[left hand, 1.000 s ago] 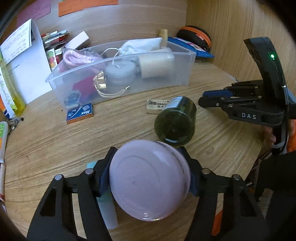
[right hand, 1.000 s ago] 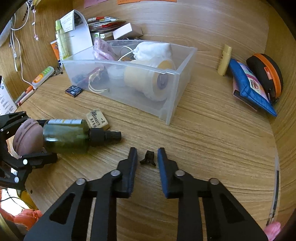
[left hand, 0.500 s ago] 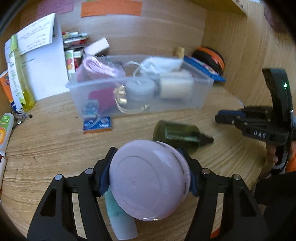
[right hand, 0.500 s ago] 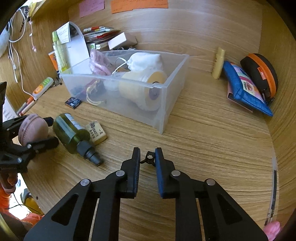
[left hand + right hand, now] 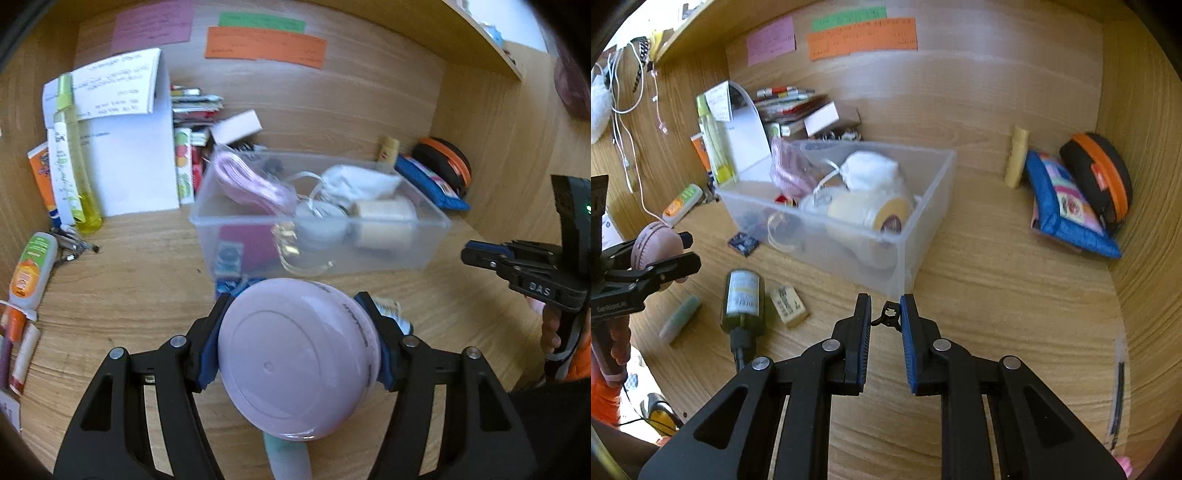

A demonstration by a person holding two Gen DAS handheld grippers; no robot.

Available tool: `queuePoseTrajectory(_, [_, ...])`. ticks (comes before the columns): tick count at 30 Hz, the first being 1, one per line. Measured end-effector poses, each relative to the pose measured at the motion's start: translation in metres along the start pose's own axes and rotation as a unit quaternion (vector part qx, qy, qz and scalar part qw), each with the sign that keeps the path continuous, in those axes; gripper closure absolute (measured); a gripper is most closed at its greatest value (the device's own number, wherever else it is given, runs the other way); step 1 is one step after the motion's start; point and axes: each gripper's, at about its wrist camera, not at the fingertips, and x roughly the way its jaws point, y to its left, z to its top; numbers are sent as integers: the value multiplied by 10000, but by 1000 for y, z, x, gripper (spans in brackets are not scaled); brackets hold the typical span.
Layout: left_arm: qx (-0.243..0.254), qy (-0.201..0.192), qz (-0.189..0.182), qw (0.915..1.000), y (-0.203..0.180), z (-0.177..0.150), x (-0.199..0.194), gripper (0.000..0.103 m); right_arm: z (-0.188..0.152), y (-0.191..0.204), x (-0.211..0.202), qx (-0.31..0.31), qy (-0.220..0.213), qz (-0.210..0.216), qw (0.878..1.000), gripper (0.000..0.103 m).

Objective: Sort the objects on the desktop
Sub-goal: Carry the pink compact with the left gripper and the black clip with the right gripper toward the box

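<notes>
- The left tongs (image 5: 297, 347) hold a round pink case (image 5: 295, 360) clamped between their blue pads, lifted above the desk (image 5: 129, 295)
- The right tongs (image 5: 885, 325) are drawn narrow, pinching a small black clip (image 5: 888, 315) at their tips, just in front of the near corner of the clear plastic box (image 5: 923, 206)
- That box stands in the middle of the desk and holds a roll of tape (image 5: 875, 218), a white cloth (image 5: 868, 168) and a pink bundle (image 5: 790, 170)
- A dark green bottle (image 5: 742, 299) lies on its side left of the right tongs, with an eraser (image 5: 788, 304) just beside it
- A small blue packet (image 5: 743, 243) lies near the box's front wall
- A blue pouch (image 5: 1067, 206) and a black-and-orange case (image 5: 1097, 177) lean at the right wall
</notes>
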Motion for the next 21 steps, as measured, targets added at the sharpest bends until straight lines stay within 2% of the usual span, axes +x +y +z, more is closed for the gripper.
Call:
queuePoseTrajectory(13, [-219, -562, 237, 9979, 19, 48, -10, 38, 46, 7, -8, -204, -487, 195, 9984, 89])
queuePoseTrajectory(21, [-228, -673, 273, 9971, 25, 70, -2, 38, 74, 23, 4, -386, -635, 418, 9964, 89])
